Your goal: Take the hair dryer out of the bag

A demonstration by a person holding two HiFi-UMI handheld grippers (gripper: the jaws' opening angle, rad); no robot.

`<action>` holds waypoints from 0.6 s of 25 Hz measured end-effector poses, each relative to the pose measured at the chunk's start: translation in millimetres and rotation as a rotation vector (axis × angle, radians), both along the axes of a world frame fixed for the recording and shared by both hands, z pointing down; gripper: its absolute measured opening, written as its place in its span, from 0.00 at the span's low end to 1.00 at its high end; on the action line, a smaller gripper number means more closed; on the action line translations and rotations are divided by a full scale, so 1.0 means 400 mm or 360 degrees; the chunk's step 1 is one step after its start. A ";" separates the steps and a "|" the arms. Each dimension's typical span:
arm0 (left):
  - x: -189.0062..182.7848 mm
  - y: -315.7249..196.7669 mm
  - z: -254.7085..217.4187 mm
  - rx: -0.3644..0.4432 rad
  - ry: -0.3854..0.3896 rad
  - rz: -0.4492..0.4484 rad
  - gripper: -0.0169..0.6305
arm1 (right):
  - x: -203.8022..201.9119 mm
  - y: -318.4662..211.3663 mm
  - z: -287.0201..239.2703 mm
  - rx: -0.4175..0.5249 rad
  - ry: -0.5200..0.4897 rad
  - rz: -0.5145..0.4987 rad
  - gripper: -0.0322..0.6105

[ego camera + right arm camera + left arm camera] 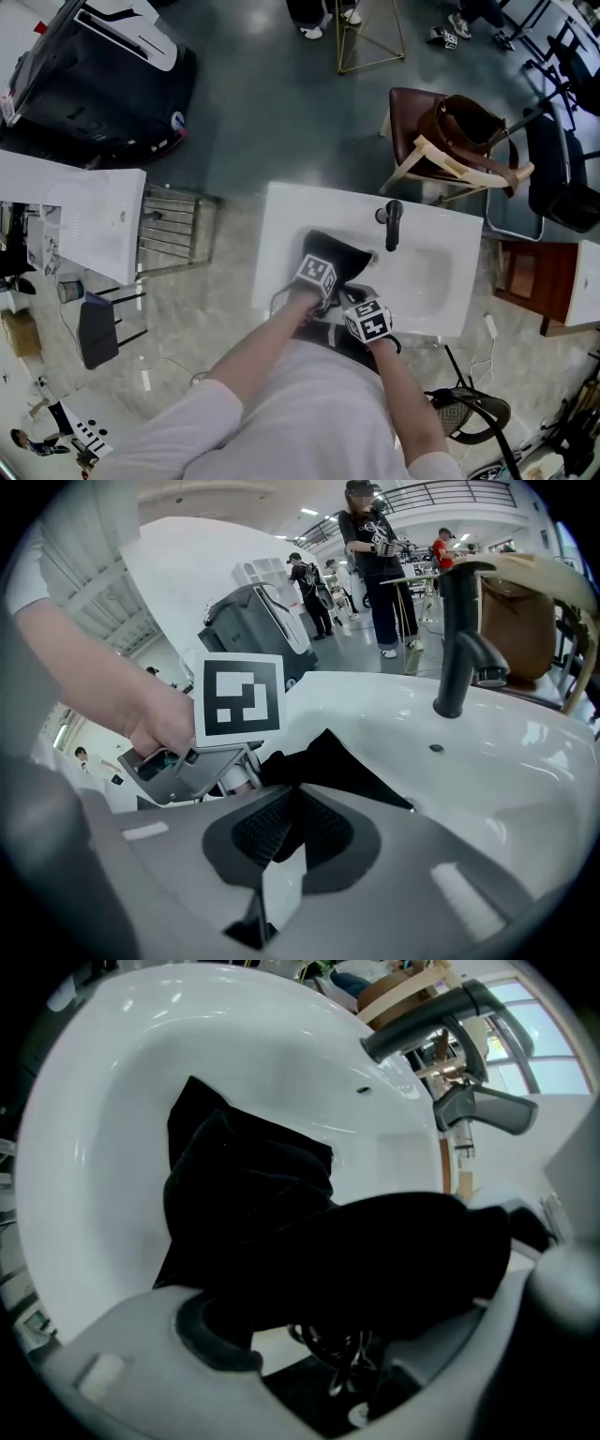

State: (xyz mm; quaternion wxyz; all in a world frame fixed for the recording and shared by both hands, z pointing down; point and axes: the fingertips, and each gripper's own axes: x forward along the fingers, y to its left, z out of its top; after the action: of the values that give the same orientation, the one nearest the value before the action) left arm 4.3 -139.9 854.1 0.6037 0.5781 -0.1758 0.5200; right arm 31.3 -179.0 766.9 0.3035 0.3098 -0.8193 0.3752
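A black fabric bag [336, 253] lies in the white sink [431, 281], at its left front. My left gripper [323, 267] reaches into it from the front edge. In the left gripper view its jaws stand wide open around the bag's dark bulk [375, 1251]. A dark coiled cord [337, 1354] shows in the gap beneath. I cannot make out the hair dryer's body in the black. My right gripper [361, 309] sits just right of the left one. In the right gripper view it [292, 822] is shut on an edge of the bag [328, 761].
A black faucet [392, 223] stands at the sink's back rim. Behind the sink is a brown chair [459, 141]. A second white basin [94, 220] on a metal rack stands at the left, with a black machine [103, 75] beyond it. People stand in the background [375, 564].
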 end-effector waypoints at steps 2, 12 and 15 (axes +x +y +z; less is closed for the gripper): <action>0.003 0.001 0.006 -0.0037 0.0001 -0.0034 0.55 | 0.004 -0.001 0.002 -0.0005 0.0011 0.0000 0.08; 0.010 0.020 0.032 -0.0192 0.0018 -0.0150 0.46 | 0.015 0.008 0.003 -0.0006 -0.0001 0.0022 0.08; 0.006 0.017 0.028 -0.0208 0.0058 -0.0210 0.42 | 0.026 0.009 0.009 -0.0014 -0.0009 0.0034 0.08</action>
State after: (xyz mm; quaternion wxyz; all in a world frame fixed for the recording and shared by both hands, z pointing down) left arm 6.7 -133.0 865.3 0.6763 0.5339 -0.1681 0.4789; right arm 41.6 -175.5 770.5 0.2986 0.3159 -0.8151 0.3829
